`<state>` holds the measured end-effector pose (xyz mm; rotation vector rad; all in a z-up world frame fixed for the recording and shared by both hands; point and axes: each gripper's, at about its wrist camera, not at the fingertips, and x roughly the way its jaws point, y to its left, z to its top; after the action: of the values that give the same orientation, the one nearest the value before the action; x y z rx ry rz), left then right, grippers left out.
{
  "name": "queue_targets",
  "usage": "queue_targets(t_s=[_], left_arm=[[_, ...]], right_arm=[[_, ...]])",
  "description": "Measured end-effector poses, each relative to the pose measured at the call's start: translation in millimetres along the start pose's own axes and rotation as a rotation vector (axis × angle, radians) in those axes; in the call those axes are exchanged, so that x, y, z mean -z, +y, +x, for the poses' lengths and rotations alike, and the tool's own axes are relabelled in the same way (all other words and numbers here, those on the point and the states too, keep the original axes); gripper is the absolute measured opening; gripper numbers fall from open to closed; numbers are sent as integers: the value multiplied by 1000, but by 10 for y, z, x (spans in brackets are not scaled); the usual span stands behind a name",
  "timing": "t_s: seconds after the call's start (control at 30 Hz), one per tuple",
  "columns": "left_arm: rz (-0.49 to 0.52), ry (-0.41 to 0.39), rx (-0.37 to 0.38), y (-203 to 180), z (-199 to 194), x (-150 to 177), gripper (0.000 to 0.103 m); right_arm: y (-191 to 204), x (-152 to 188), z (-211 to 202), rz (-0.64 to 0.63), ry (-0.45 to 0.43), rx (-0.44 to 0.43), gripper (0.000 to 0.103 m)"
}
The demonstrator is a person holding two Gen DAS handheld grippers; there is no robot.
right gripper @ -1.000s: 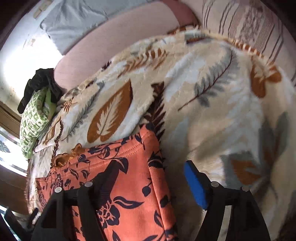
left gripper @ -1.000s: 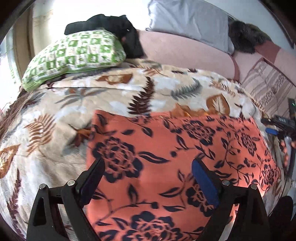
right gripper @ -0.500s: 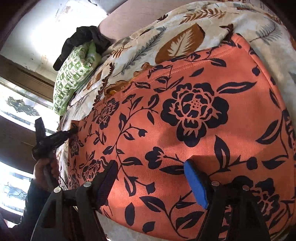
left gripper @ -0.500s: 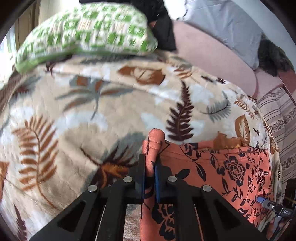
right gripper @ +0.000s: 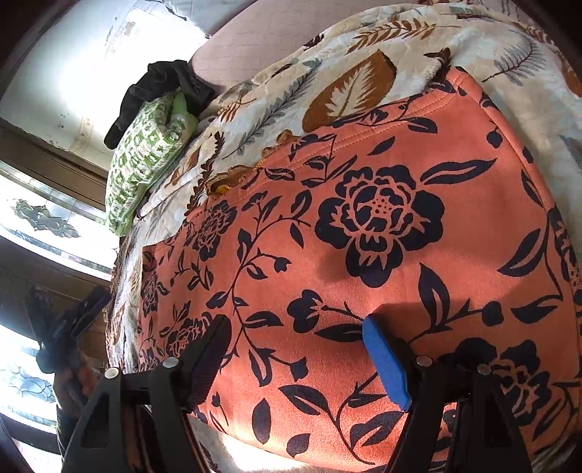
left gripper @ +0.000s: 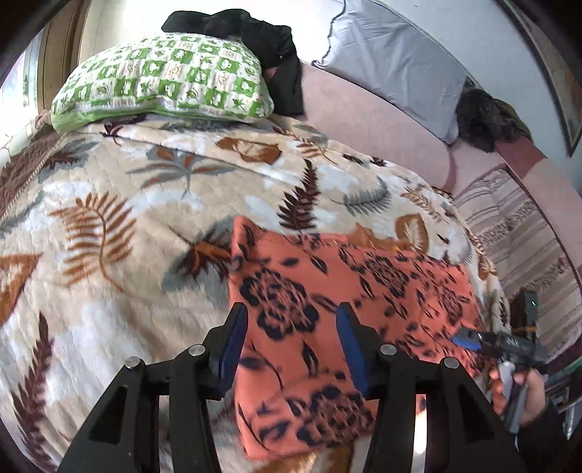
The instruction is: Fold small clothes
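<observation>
An orange garment with a dark floral print [left gripper: 327, 291] lies flat on a leaf-patterned blanket [left gripper: 127, 218] on a bed. My left gripper [left gripper: 291, 342] is open and empty, hovering over the garment's left part. The garment fills the right wrist view [right gripper: 363, 236]. My right gripper [right gripper: 294, 349] is open and empty just above its near part. The right gripper also shows in the left wrist view [left gripper: 509, 345] at the garment's right edge, and the left gripper shows in the right wrist view [right gripper: 69, 320] at the far left.
A green-and-white checked pillow [left gripper: 163, 87] lies at the head of the bed with a black garment [left gripper: 254, 32] on top. A grey pillow [left gripper: 393, 62] and a dark furry thing [left gripper: 483, 120] rest on a pink bolster. A striped sheet [left gripper: 527, 247] lies at the right.
My left gripper was shut on the garment's left corner half a second ago; it has let go, opened and drawn back. My right gripper stays open over the garment.
</observation>
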<state>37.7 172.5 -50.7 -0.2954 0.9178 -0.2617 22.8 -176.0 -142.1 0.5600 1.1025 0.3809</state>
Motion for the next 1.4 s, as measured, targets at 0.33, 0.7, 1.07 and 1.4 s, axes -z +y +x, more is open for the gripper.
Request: queue_targets(t_s=[0.33,0.7,1.07,1.4], left_arm=[[-121,73,-79,46,151,774,50],[-377,66,-45,303,172,988,69],[-153,-4,-196,-56,-39,738,11],[90,-26,-525,-299,-36,718,53]], right_arm=[[-42,-4,-42,11,24,-12,78],[-53,1,-32,8,32,-19,79],[-7,-18,14,-25,48,-9,80],[-82,-35,9,-11,45,-43,80]])
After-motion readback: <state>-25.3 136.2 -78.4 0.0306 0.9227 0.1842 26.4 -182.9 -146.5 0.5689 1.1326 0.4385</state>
